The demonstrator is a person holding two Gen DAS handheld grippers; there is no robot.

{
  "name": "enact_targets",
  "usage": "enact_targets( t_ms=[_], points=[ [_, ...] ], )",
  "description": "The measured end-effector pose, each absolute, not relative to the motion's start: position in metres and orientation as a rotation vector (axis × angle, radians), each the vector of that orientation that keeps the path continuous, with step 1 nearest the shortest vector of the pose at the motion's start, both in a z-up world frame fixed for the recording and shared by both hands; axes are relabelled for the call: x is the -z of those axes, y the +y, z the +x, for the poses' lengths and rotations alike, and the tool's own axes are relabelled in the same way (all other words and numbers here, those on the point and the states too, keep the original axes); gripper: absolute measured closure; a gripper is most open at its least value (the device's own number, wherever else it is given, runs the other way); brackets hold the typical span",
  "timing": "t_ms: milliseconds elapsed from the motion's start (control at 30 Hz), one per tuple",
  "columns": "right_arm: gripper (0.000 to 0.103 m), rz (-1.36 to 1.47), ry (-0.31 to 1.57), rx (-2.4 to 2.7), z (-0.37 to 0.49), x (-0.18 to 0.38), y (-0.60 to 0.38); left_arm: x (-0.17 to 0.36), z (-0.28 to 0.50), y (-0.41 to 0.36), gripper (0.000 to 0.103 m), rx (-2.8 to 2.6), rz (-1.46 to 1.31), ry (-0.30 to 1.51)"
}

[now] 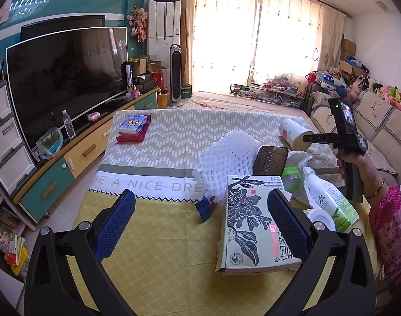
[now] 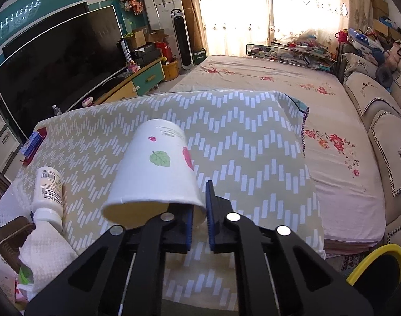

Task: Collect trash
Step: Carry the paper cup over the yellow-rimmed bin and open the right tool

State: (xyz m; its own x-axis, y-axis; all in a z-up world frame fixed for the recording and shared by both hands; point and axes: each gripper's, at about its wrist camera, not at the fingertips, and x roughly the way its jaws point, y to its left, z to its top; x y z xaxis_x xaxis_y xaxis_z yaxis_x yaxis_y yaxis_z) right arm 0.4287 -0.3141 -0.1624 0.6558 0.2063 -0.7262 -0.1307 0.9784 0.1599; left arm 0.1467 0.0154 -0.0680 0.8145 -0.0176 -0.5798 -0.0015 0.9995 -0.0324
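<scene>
My right gripper point(image 2: 199, 210) is shut on the rim of a white paper cup point(image 2: 154, 173) with a green leaf print, held above the zigzag cloth; the cup also shows in the left wrist view point(image 1: 292, 134). My left gripper point(image 1: 200, 221) is open above the yellow cloth, its right finger point(image 1: 287, 226) in front of a flower-printed carton point(image 1: 253, 223). Around the carton lie white foam netting point(image 1: 226, 158), a brown tray point(image 1: 270, 159), a white-green bottle point(image 1: 329, 200), a blue wrapper point(image 1: 204, 209) and a white pill bottle point(image 2: 47, 192).
The table point(image 1: 161, 137) is covered by a patterned cloth, with a blue box on a red tray point(image 1: 133, 129) at its far left. A TV point(image 1: 66, 79) on a cabinet stands left. A bed point(image 2: 266, 79) and sofa point(image 2: 379, 121) lie right. A yellow-rimmed bin point(image 2: 379, 266) is at lower right.
</scene>
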Motion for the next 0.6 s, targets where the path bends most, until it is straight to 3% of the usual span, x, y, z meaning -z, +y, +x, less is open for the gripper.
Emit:
enact_targets(
  t_ms=[400,600],
  points=[
    [0.1,0.243,0.688,-0.136,0.303,0.115,-0.364,0.057,0.122,0.009,0.004,0.043,-0.042,0.575],
    [0.1,0.314,0.643,0.088,0.211,0.12,-0.429,0.055,0.109,-0.005,0.004,0.074,-0.032,0.566]
  ],
)
